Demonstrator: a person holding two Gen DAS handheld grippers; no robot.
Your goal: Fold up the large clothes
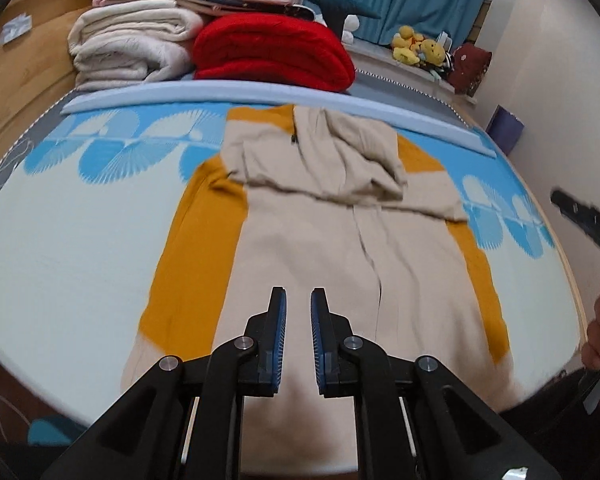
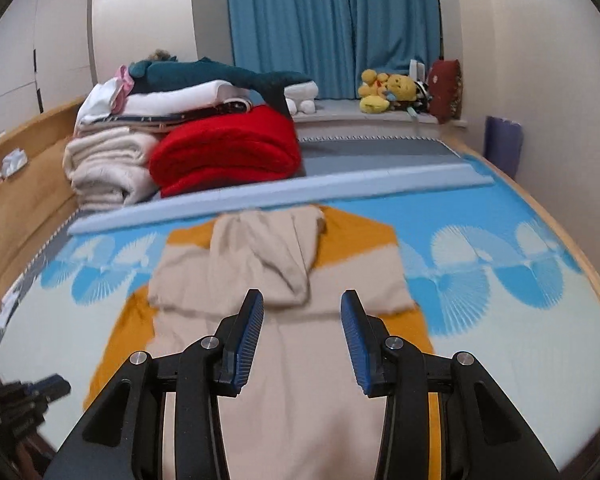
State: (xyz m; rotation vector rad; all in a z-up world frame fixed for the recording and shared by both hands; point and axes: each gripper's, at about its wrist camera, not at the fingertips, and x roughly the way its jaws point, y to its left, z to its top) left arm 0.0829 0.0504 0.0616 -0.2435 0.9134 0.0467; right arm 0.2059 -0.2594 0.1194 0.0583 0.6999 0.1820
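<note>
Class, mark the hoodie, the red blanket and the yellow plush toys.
hoodie (image 1: 308,248), left wrist view, beige front.
red blanket (image 2: 228,148), right wrist view, folded top.
yellow plush toys (image 2: 386,90), right wrist view, middle toy.

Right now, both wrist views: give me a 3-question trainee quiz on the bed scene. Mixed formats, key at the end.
1. True or false: the beige and mustard hoodie lies flat on the bed sheet with its hood folded down onto the body.
2. Multiple choice: what lies beside the red blanket at the far end of the bed? A) folded cream blanket B) laundry basket C) open suitcase
3. Fill in: the right gripper holds ____ between its pads.

Key: 1 true; 2 A, the cream blanket; 3 nothing, its jaws are open above the hoodie.
</note>
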